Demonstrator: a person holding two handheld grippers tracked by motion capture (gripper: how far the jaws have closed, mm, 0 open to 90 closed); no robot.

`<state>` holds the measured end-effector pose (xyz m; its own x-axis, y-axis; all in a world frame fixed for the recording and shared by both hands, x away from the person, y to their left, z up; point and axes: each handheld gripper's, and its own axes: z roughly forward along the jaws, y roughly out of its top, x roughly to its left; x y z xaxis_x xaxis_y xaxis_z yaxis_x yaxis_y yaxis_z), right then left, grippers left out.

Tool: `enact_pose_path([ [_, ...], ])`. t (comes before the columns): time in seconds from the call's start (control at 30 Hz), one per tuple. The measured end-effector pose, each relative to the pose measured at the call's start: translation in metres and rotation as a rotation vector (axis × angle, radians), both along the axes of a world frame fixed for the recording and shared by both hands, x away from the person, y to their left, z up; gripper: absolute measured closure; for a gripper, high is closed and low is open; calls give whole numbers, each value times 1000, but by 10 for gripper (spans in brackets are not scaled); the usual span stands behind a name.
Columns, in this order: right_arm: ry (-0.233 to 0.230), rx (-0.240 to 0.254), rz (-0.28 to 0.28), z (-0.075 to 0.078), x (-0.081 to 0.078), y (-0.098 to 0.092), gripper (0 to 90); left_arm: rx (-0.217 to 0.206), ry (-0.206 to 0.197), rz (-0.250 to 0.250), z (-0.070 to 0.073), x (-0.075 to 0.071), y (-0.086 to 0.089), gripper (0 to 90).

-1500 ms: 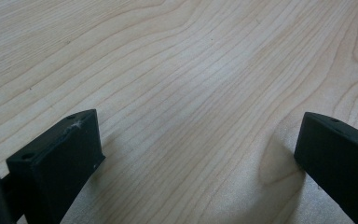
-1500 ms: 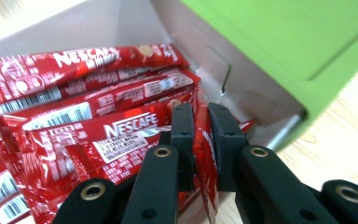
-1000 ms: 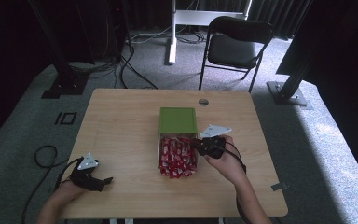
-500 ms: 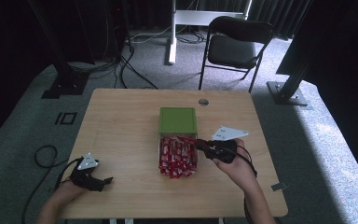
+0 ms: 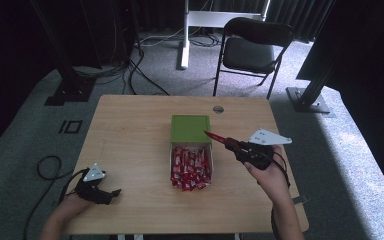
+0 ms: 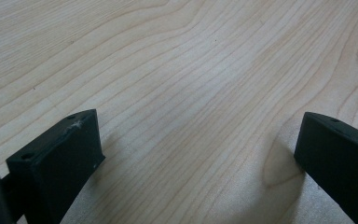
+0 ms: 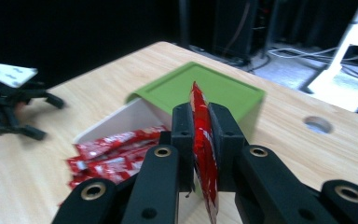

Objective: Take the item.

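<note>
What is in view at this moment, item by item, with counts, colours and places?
Table: one, light wood, centre.
Box: one, white, mid-table, open.
Lid: one, green, at the box's far end.
Packets: many, red, piled in the box; count unclear.
Held packet: one, red, pinched in the right gripper beside the box.
Hole: one, round, far table edge.
Chair: one, black, behind the table.
Cables: several, dark, on the grey floor.
Left gripper: black, open, low over the near-left table.
Right gripper: black, shut on the packet.
Hands: two, one on each gripper.
</note>
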<state>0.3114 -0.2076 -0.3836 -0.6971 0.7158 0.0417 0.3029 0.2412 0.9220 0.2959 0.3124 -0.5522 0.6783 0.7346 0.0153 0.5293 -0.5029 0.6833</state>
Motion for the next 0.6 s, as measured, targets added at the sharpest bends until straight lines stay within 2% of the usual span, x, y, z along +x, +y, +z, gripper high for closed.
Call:
enact_pose_path([
  [0.03,-13,10,-26,0,1,-2,822,0,0,0,0,0,0,15],
  [0.1,-19,-4,-56,-1,4,-6,822,0,0,0,0,0,0,15],
  [0.13,-26,8,-75,-2,5,-8,822,0,0,0,0,0,0,15],
  [0.2,-30,-27,-112,-5,8,-10,822,0,0,0,0,0,0,15],
  [0.23,-33,-14,-130,-7,10,-12,822,-1,-1,0,0,0,0,15],
  [0.43,-19,-20,-209,-24,21,-18,822,0,-2,0,0,0,0,15],
  [0.47,-19,-20,-209,-24,21,-18,822,0,-2,0,0,0,0,15],
  [0.53,-20,-52,-255,-35,25,-17,822,0,-1,0,0,0,0,15],
  [0.6,-5,-71,-266,-44,30,-15,821,0,-1,0,0,0,0,15],
])
